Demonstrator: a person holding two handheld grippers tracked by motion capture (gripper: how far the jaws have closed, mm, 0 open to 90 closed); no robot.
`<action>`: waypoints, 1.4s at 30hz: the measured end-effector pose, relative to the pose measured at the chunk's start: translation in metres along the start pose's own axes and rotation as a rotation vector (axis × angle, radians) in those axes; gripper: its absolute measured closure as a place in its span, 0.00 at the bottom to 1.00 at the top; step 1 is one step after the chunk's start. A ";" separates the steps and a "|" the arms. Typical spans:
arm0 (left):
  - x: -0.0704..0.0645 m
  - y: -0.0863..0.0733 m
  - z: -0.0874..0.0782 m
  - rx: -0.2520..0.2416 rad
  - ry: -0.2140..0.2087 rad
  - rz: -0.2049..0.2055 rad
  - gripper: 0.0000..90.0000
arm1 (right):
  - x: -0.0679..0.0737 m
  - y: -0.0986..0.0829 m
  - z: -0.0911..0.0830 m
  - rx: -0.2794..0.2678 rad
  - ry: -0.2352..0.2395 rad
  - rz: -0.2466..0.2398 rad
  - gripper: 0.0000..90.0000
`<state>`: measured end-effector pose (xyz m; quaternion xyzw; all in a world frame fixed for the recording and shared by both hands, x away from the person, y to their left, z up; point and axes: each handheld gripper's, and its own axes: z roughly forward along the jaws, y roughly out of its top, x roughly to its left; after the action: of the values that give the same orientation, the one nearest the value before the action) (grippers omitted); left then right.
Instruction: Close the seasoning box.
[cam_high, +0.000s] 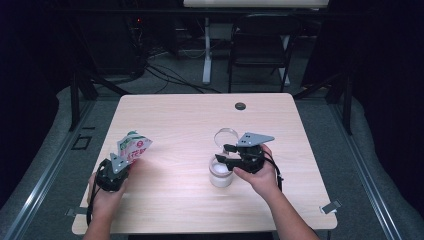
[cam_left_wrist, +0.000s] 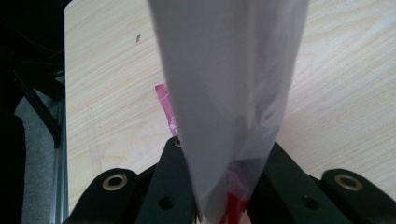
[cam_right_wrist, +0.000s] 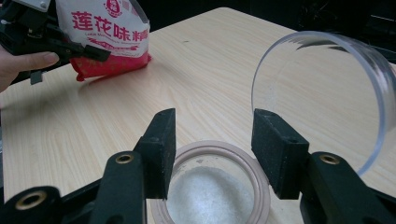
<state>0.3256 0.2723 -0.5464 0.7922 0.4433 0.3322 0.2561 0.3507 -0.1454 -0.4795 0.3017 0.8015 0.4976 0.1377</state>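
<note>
dark curtains and a folding chair (cam_high: 260, 42) stand behind my pale wooden bench (cam_high: 180, 115); my left hand-held gripper (cam_high: 116, 167) is clamped on the lower corner of a red and white seasoning pouch (cam_high: 133, 146), which rises tilted from the jaws, its long axis pointing up and away toward the bench's middle; the jar (cam_high: 220, 173) with white granules stands well to the pouch's right, just under my right hand-held gripper (cam_high: 223, 153); from the right gripper view its jaws stand apart with nothing between them, poised over the jar's open rim (cam_right_wrist: 210, 154), the clear hinged lid (cam_right_wrist: 322, 93) tipped back beside it; i judge the pouch must travel rightward and tip over that mouth; my left forearm lies low and near the bench's edge, my right hand curls around its gripper beside the jar.
</note>
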 end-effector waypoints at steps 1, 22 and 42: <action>0.001 0.000 0.000 0.004 -0.004 -0.008 0.97 | 0.000 0.000 0.000 0.000 -0.001 0.001 0.56; -0.003 -0.002 -0.001 -0.003 -0.067 -0.075 0.79 | 0.000 0.000 -0.001 0.000 0.003 0.001 0.56; -0.017 0.005 -0.010 -0.084 -0.061 -0.027 0.46 | 0.001 0.001 -0.001 -0.003 0.001 0.001 0.55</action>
<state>0.3144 0.2558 -0.5413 0.7845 0.4317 0.3228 0.3066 0.3494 -0.1456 -0.4781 0.3014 0.8008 0.4991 0.1375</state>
